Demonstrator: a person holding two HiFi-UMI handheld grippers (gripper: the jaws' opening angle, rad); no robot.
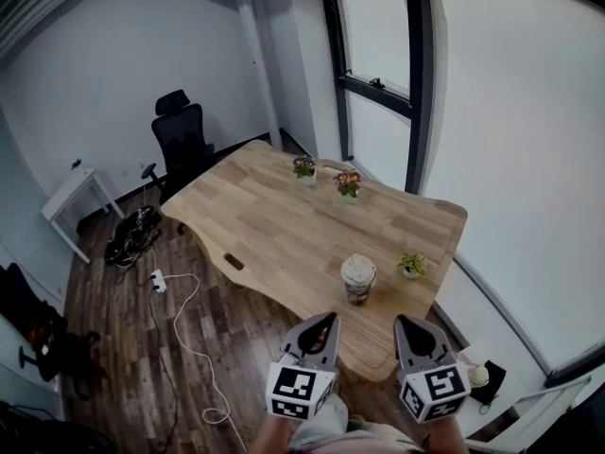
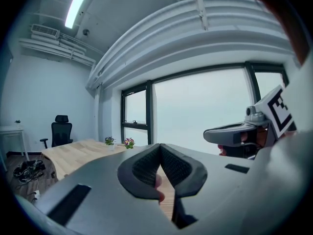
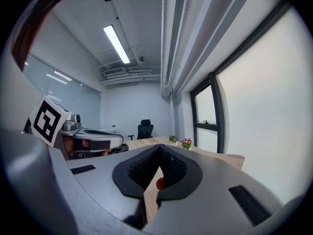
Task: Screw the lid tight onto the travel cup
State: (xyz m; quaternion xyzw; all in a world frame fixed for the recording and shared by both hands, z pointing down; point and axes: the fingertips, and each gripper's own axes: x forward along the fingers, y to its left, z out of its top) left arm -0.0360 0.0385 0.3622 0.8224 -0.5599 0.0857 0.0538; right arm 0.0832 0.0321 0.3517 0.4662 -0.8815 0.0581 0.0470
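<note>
One travel cup (image 1: 358, 280) stands upright on the wooden table (image 1: 274, 220), close to the table's near edge and just beside a small green potted plant (image 1: 410, 265). Its pale, rounded lid (image 1: 358, 269) sits on top, and the body below is darker and patterned; whether the lid is screwed down cannot be told from here. Two flowering pot plants (image 1: 347, 183) stand farther back, toward the window.

Both grippers hang off the table's near edge, side by side and well apart from the cup, their marker cubes facing the head camera. The left gripper (image 1: 323, 329) points nearly level across the tabletop, and its own view shows its jaws pressed together with nothing between them. The right gripper (image 1: 410, 331) is held the same way, its jaws likewise closed and empty. A black office chair (image 1: 181, 140) stands at the table's far end.
</note>
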